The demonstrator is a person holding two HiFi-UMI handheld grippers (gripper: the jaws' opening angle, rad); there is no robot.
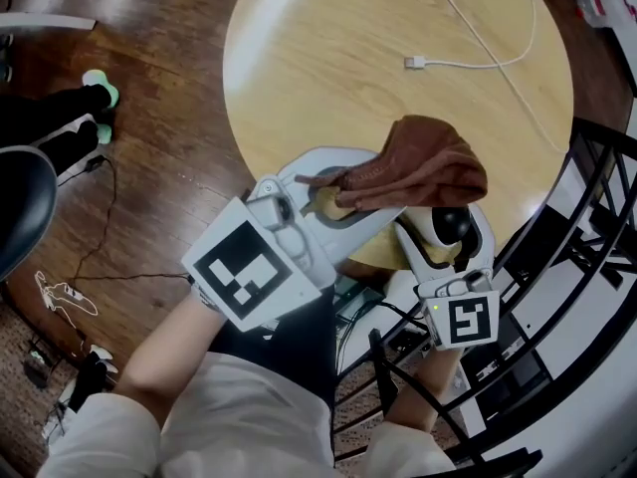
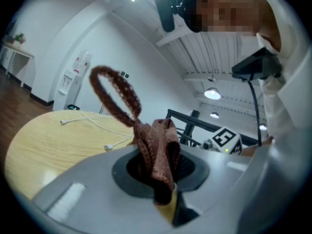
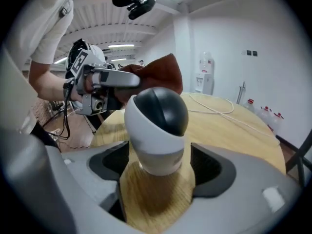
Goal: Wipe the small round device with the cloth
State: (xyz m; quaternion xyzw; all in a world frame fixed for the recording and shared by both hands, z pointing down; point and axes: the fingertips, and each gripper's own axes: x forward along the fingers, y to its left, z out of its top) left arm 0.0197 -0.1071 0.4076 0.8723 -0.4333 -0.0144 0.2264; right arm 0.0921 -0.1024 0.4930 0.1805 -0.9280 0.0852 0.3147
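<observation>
**Right claw** (image 3: pixel 158 172): spread wide. The small round device (image 3: pixel 157 126) stands between its jaws with a gap showing at each pad, so nothing is gripped. The device's foot appears to rest on the bench (image 1: pixel 328 58), close to the near edge.

**Left claw** (image 2: pixel 158 177): pressed together on a bunched fold of the brown cloth (image 1: pixel 428 167). The free part of the cloth rises ahead of the jaws with its hanging loop uppermost. In the head view it drapes just above and beyond the right claw's tips, close to the device. Whether it touches the device cannot be told.

**Handling, device**: judged to be a hard, smooth plastic shell, a white body with a glossy dark dome. It is probably light and, being rounded, apt to slip or tip under a sideways wipe. The best hold is low on the white body, where the sides run straighter – not on the dome, which is the face to be wiped and could be marked.

**Handling, cloth**: soft, limp and light, with a knitted texture. It will fold and trail rather than push, so a short, bunched hold suits it.

**Other**: a white cable (image 1: pixel 468 63) lies well beyond both claws – no obstruction.
</observation>
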